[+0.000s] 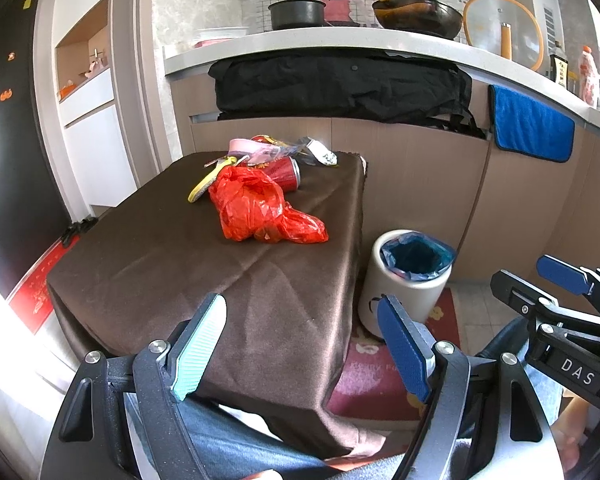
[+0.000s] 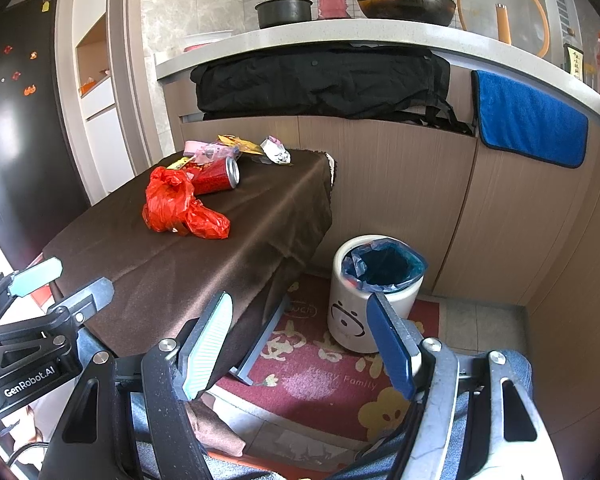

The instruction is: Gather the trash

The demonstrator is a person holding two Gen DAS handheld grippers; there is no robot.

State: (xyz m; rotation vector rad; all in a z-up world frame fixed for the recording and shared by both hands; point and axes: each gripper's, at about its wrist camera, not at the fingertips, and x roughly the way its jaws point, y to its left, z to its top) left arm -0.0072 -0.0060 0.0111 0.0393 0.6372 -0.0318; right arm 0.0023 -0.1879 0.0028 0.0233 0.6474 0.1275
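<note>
My left gripper (image 1: pixel 300 344): held low over the near edge of the table, fingers wide apart, nothing between them; one ribbed mint pad, one ribbed blue pad.
My right gripper (image 2: pixel 300 344): also spread wide and empty, hanging past the table's right corner above the mat.
Table (image 1: pixel 160 264): boxy, draped in a smooth brown cloth with soft creases and a slight sheen.
Red plastic bag (image 1: pixel 260 210): thin, crinkled, glossy, lying mid-table in a loose heap.
Red can (image 2: pixel 216 178): metal cylinder on its side, just behind the bag and touching it, silver end facing right.
Wrappers (image 2: pixel 236 146): a jumble of pink, yellow and clear crumpled film at the far end of the table, behind the can.
Yellow strip (image 1: pixel 204 188): curved, flat, left of the bag.
Trash bin (image 2: pixel 374 292): white round tub with a cartoon face, lined with a blue bag, open, on the floor right of the table.
Floor mat (image 2: pixel 320 376): red, flowered, under the bin.
Counter (image 1: pixel 340 42): pale stone, carrying a black pot and a dark wok; black cloth and a blue towel (image 1: pixel 532 124) hang below it.
</note>
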